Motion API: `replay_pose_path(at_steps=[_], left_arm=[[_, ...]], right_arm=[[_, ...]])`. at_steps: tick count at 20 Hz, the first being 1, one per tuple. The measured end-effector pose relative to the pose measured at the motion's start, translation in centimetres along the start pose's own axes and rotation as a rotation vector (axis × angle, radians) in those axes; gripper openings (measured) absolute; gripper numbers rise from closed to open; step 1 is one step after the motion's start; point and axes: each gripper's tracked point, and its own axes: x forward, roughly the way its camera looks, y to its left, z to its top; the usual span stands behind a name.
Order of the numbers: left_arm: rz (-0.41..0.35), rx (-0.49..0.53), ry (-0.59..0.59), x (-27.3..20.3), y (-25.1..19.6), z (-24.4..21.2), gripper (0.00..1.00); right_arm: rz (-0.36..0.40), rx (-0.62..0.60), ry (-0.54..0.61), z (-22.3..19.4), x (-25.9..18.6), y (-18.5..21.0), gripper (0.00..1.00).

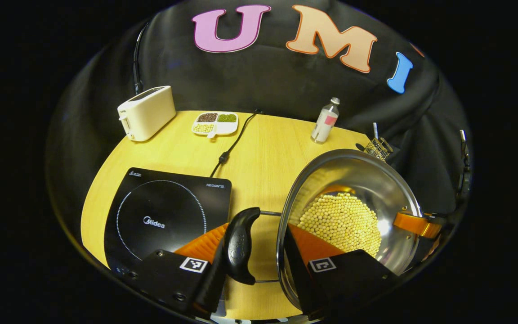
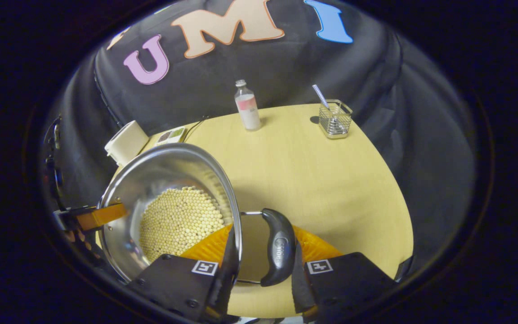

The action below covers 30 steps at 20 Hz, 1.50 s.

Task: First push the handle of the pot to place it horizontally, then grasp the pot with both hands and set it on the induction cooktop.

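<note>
In the left gripper view, the cooktop [image 1: 164, 216] sat left, bare. The left gripper [image 1: 259, 252] pinched the pot's [image 1: 353, 180] black handle [image 1: 240, 245]. The pot, beside the cooktop, held yellow beans [image 1: 342, 220]. The right gripper [image 2: 259, 261] pinched the opposite handle [image 2: 279, 245]. A wire basket [image 2: 334, 119] held a straw.

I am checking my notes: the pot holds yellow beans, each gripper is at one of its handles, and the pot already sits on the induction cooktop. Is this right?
Not quite. In the left gripper view the pot with yellow beans is beside the induction cooktop, to its right, not on it. The cooktop's surface is bare. The rest stands.
</note>
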Motion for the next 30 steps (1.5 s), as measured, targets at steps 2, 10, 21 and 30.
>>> replay_pose_path(at_steps=[2, 10, 21, 30], left_arm=[[0.005, 0.003, -0.007, -0.9, 1.1, 0.2, 0.69], [0.044, -0.065, -0.017, -3.9, 3.3, -0.5, 0.69], [0.021, -0.046, 0.038, -3.5, 12.4, -0.4, 0.67], [0.048, -0.038, 0.085, -2.6, 24.7, -0.5, 0.68]], right_arm=[[0.007, 0.002, -0.003, -0.2, -0.8, 1.3, 0.51], [0.051, -0.051, -0.002, -0.3, -2.8, 4.8, 0.51], [0.024, -0.017, 0.008, -2.5, -1.4, 13.2, 0.51], [0.032, 0.002, 0.048, -5.8, 2.1, 25.1, 0.51]])
